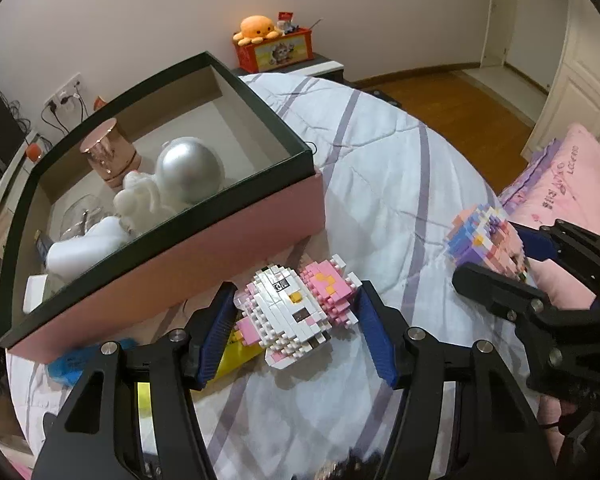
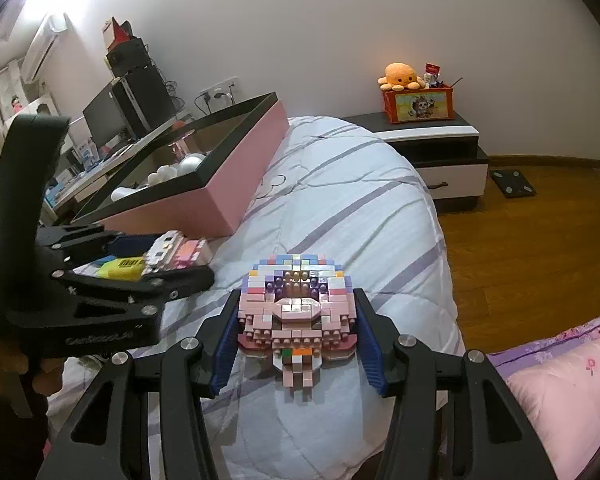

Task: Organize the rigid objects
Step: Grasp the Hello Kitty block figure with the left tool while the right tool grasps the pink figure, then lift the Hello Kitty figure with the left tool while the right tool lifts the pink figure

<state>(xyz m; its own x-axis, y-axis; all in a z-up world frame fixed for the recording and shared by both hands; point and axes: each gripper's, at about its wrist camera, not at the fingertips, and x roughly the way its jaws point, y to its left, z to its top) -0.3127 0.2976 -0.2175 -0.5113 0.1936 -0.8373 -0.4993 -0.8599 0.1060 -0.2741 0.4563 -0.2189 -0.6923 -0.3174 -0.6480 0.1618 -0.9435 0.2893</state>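
A white and pink brick figure (image 1: 296, 312) lies on the striped quilt between the blue pads of my left gripper (image 1: 296, 320), which looks closed on it; it also shows in the right wrist view (image 2: 178, 256). My right gripper (image 2: 298, 320) is closed on a pink and pastel brick figure (image 2: 298, 312), seen from the left wrist too (image 1: 486, 240). A pink box with a dark rim (image 1: 204, 248) stands on the bed to the left, holding a silver ball (image 1: 190, 168), a copper cup (image 1: 108, 152) and white figurines (image 1: 140, 204).
A yellow item (image 1: 236, 356) and a blue packet (image 1: 72, 364) lie under the box's near corner. A pink pillow (image 1: 572, 184) lies to the right. A nightstand (image 2: 432, 140) carries an orange toy box with a plush octopus. A desk with electronics (image 2: 120, 120) stands behind the box.
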